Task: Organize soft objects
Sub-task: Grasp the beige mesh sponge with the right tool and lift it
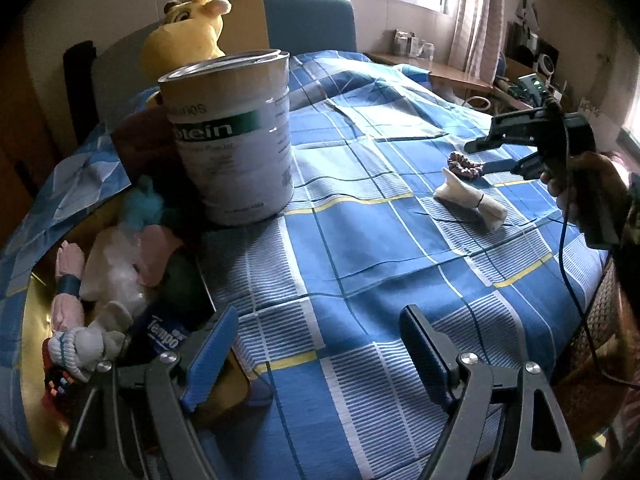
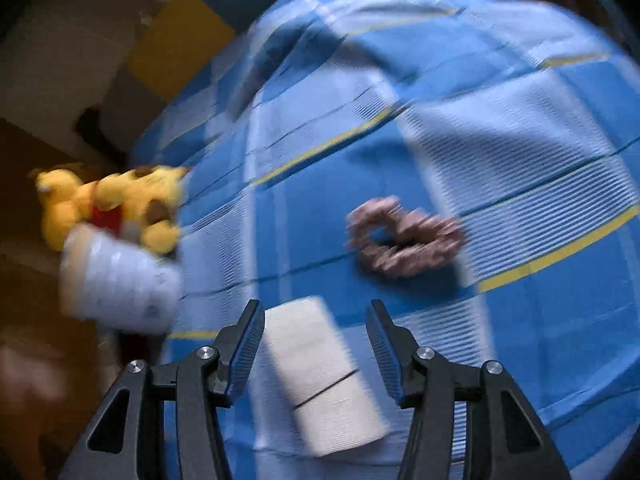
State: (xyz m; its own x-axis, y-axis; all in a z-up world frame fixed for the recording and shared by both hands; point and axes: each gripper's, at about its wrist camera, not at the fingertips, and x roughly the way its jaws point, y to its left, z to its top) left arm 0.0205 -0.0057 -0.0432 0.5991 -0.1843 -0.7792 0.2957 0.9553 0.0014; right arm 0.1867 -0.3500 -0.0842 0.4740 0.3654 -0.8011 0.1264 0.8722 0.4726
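A rolled white sock (image 1: 472, 199) tied with a dark band lies on the blue checked cloth (image 1: 360, 240), with a mauve scrunchie (image 1: 464, 164) just behind it. My right gripper (image 1: 480, 156) is open and hovers over them. In the blurred right wrist view, the sock (image 2: 324, 372) lies below and between the open jaws of that gripper (image 2: 316, 316), and the scrunchie (image 2: 404, 236) lies beyond. My left gripper (image 1: 316, 324) is open and empty above the cloth. A gold box (image 1: 40, 320) at left holds several socks (image 1: 108, 272) and a Tempo tissue pack (image 1: 164, 332).
A white protein tin (image 1: 236, 132) stands upright beside the box, with a yellow plush toy (image 1: 188, 28) behind it; both show blurred at left in the right wrist view, tin (image 2: 120, 280) and plush (image 2: 116, 204). A blue chair (image 1: 312, 20) and a cluttered desk (image 1: 440, 68) stand behind.
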